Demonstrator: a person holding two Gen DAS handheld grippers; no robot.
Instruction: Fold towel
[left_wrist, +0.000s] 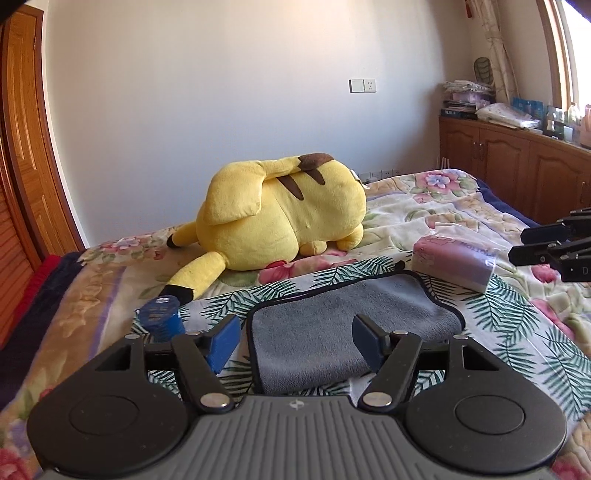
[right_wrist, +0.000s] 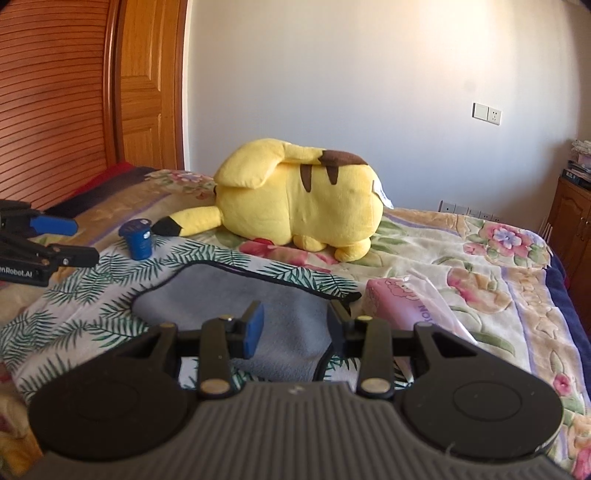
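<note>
A grey towel (left_wrist: 343, 317) with a black hem lies flat on a palm-leaf cloth (left_wrist: 517, 314) on the bed; it also shows in the right wrist view (right_wrist: 236, 295). My left gripper (left_wrist: 295, 343) is open and empty, hovering over the towel's near left part. My right gripper (right_wrist: 295, 328) is open and empty over the towel's near right part. The right gripper shows at the right edge of the left wrist view (left_wrist: 535, 243). The left gripper shows at the left edge of the right wrist view (right_wrist: 74, 240).
A yellow Pikachu plush (left_wrist: 280, 218) lies behind the towel. A blue cylinder (left_wrist: 162, 317) stands at the towel's left. A pink tissue pack (left_wrist: 454, 258) lies at its right. Floral bedspread (right_wrist: 480, 258), wooden cabinets (left_wrist: 517, 162) at right, wooden door (right_wrist: 147, 92) at left.
</note>
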